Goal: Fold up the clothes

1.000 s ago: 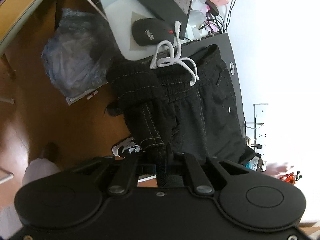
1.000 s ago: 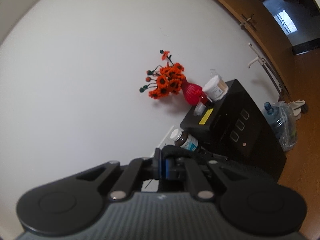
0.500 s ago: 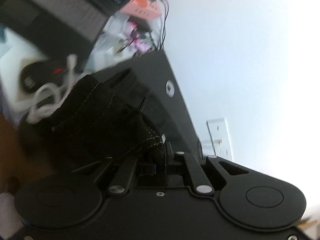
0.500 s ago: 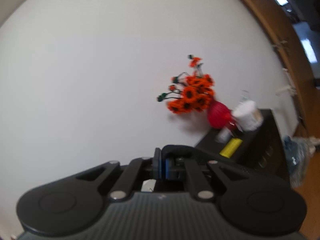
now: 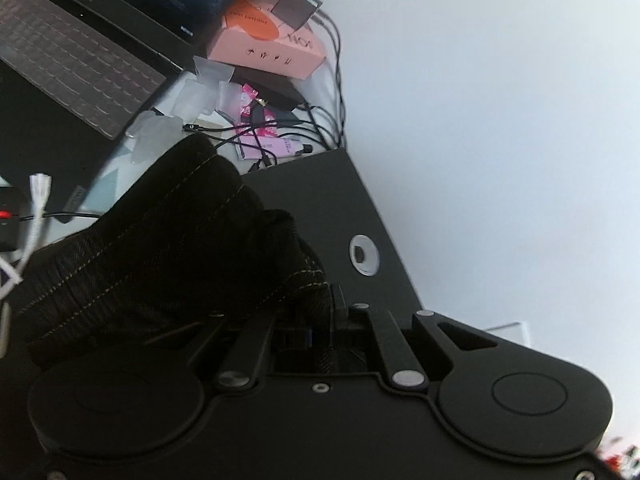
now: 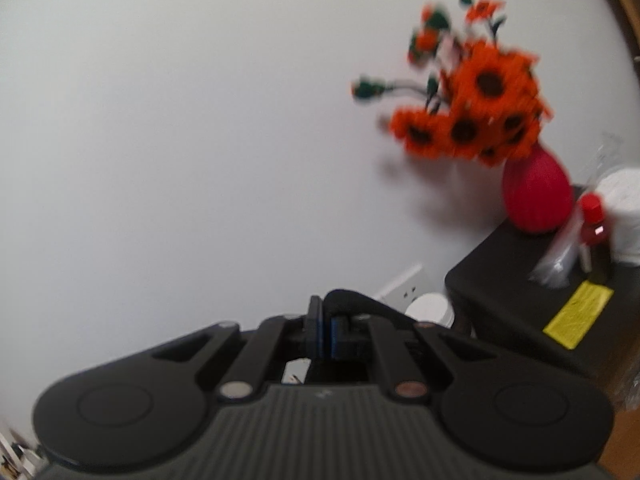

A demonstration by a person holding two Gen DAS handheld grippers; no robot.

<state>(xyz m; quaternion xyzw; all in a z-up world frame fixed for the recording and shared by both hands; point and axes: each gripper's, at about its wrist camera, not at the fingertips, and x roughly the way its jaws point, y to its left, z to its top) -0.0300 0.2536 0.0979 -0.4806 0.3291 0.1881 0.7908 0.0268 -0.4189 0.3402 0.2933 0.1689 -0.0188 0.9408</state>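
Left gripper [image 5: 326,312]: fingers clamped on a black stitched hem of the black garment [image 5: 168,248], which hangs bunched over the dark counter [image 5: 320,200], just beside the laptop [image 5: 76,52]. Right gripper [image 6: 326,332]: fingers together, pinching dark fabric [image 6: 352,300], facing the white wall near the red vase [image 6: 536,196].
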